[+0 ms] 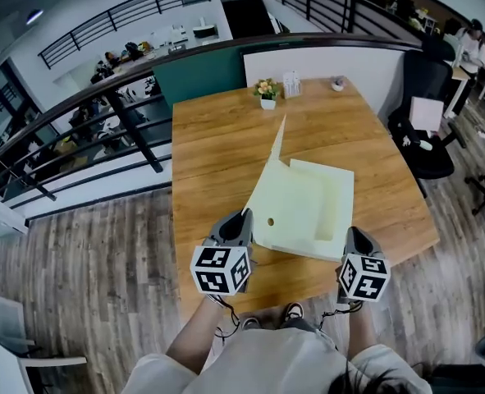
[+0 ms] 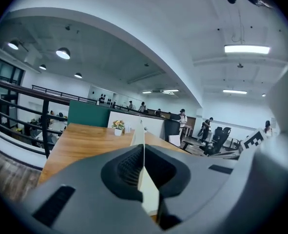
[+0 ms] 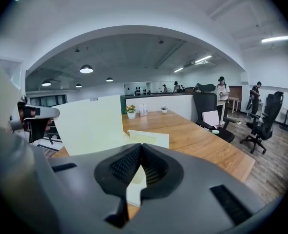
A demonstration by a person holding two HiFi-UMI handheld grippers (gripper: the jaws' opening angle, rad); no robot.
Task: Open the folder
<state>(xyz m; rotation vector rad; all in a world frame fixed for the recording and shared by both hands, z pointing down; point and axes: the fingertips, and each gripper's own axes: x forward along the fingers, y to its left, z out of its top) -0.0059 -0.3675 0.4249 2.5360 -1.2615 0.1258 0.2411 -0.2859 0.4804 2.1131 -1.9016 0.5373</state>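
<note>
A pale yellow folder (image 1: 316, 208) lies near the front edge of the wooden table (image 1: 217, 138). Its cover (image 1: 271, 179) stands lifted almost upright along the left side. My left gripper (image 1: 244, 220) is shut on the cover's near edge; in the left gripper view the cover (image 2: 144, 179) shows edge-on between the pads. My right gripper (image 1: 355, 238) is shut on the folder's lower right corner, which stays flat on the table. In the right gripper view a pale sheet (image 3: 133, 182) sits between the pads, and the raised cover (image 3: 87, 123) stands at the left.
At the table's far end stand a small flower pot (image 1: 267, 91), a white holder (image 1: 291, 83) and a small round item (image 1: 337, 83). A black office chair (image 1: 423, 138) stands to the right. A railing (image 1: 102, 113) runs along the left.
</note>
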